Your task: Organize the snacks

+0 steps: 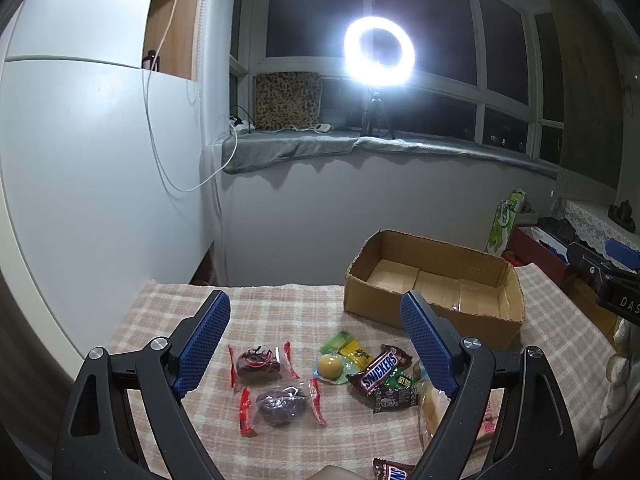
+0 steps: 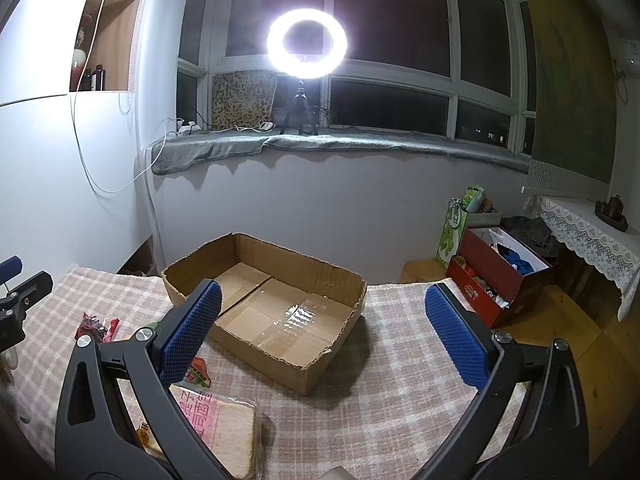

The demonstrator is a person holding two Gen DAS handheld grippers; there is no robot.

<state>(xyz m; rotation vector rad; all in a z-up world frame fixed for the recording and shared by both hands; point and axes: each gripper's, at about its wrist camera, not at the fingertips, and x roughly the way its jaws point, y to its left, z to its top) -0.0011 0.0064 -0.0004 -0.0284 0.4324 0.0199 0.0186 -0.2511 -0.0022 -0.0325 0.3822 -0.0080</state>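
Note:
An open, empty cardboard box (image 1: 436, 284) stands on the checked tablecloth; it also shows in the right wrist view (image 2: 276, 320). Snacks lie in front of it: two clear packs with red ends (image 1: 260, 362) (image 1: 280, 402), a yellow jelly cup (image 1: 330, 366), a green-yellow packet (image 1: 348, 346), a Snickers bar (image 1: 378, 370) and dark wrappers (image 1: 394, 394). A wrapped bread slice (image 2: 224, 428) lies near the right gripper's left finger. My left gripper (image 1: 316, 344) is open above the snacks. My right gripper (image 2: 324, 336) is open above the box's front edge. Both are empty.
A second Snickers bar (image 1: 392, 470) lies at the table's near edge. A ring light (image 2: 306, 42) on a tripod stands on the window sill. A red box (image 2: 496, 276) and a green bag (image 2: 456, 228) sit on the floor at right. A white wall is at left.

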